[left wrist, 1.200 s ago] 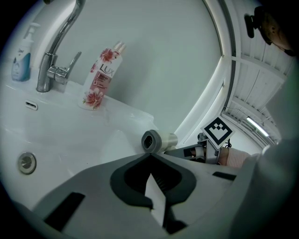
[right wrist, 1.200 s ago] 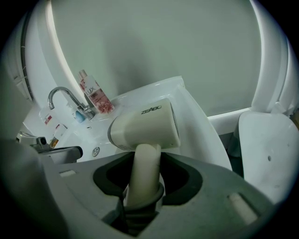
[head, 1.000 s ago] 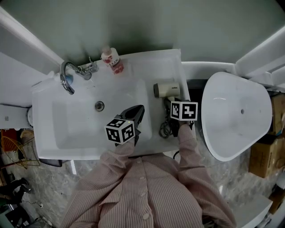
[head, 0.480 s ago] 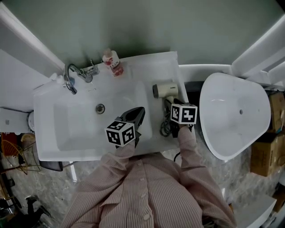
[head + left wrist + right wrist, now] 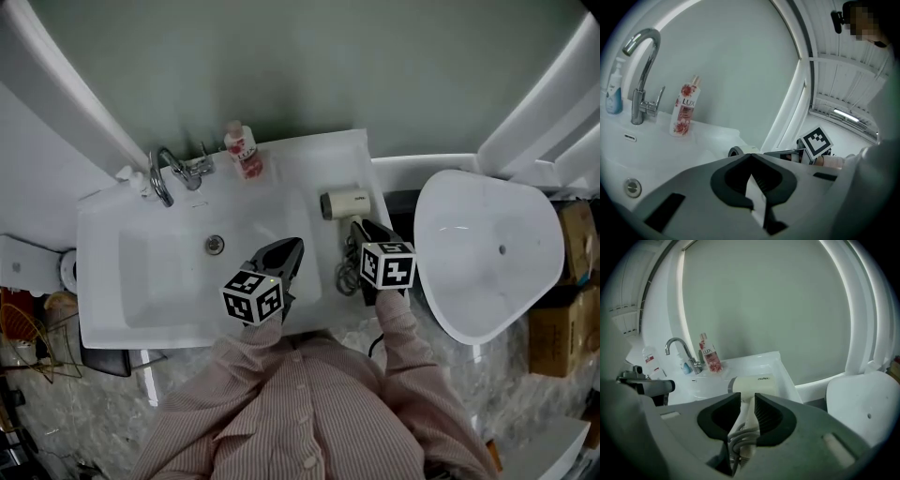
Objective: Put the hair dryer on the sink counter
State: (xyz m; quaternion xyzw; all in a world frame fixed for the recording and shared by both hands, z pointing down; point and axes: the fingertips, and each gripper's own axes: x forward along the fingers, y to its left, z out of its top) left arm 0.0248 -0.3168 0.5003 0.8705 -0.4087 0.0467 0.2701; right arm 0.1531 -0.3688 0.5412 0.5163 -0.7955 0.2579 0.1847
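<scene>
Right gripper view: LUX bottle (image 5: 709,357) beyond hair dryer (image 5: 752,383), handle (image 5: 746,420) loose between just-narrowed right gripper (image 5: 747,397) jaws

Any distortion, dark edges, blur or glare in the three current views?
Head view: even, soft light, sharp, no glare, straight edges bowed by the wide lens; the hair dryer is clearly readable. Left gripper view: heavy fisheye, black corners. Right gripper view: same dark rim, the sink counter bright but not blown out.
</scene>
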